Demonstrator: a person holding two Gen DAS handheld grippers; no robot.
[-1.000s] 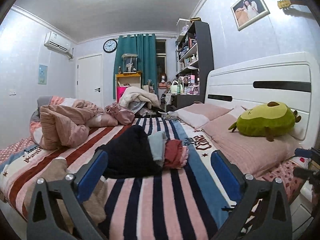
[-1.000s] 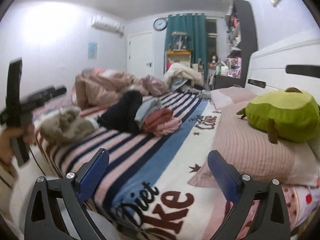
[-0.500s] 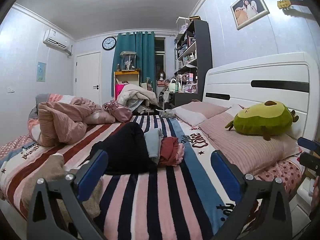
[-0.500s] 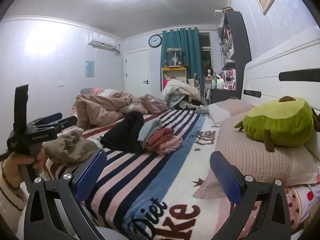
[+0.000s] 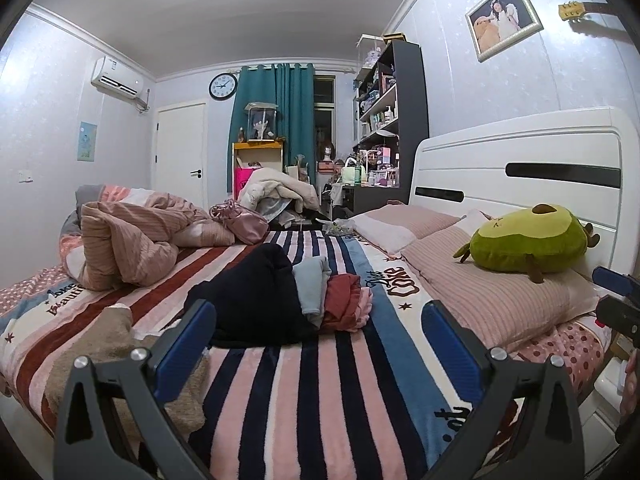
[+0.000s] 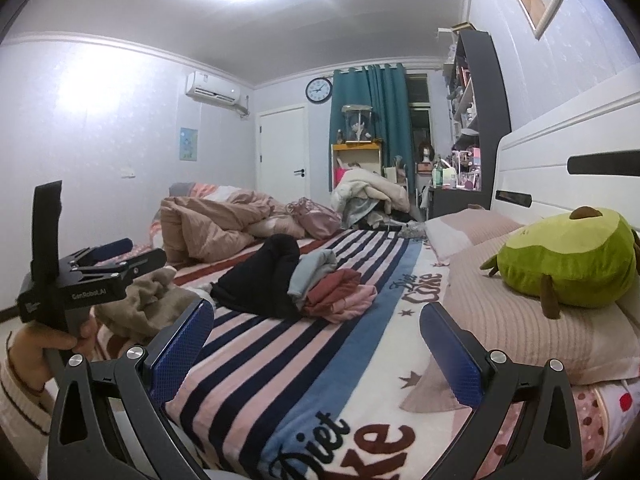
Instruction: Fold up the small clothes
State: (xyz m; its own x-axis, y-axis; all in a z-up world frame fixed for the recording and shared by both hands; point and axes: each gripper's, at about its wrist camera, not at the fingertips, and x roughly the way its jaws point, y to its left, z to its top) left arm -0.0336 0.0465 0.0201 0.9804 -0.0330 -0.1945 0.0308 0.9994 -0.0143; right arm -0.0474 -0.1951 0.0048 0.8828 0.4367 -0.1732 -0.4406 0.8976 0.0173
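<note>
Two grippers, both wide open, nothing held. L to R on striped bed (image 5: 320,392): tan garment (image 5: 116,340) beside left gripper (image 5: 320,344); black/grey/red clothes pile (image 5: 288,300) mid-bed, ahead of right gripper (image 6: 316,344). Fabric prob. soft, light, limp; pinch at hem/corner.

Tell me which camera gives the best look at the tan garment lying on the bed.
The right wrist view. There the tan garment shows as a whole crumpled heap near the bed's edge, only partly behind the left gripper. In the left wrist view it lies low, largely hidden by that gripper's own finger.
</note>
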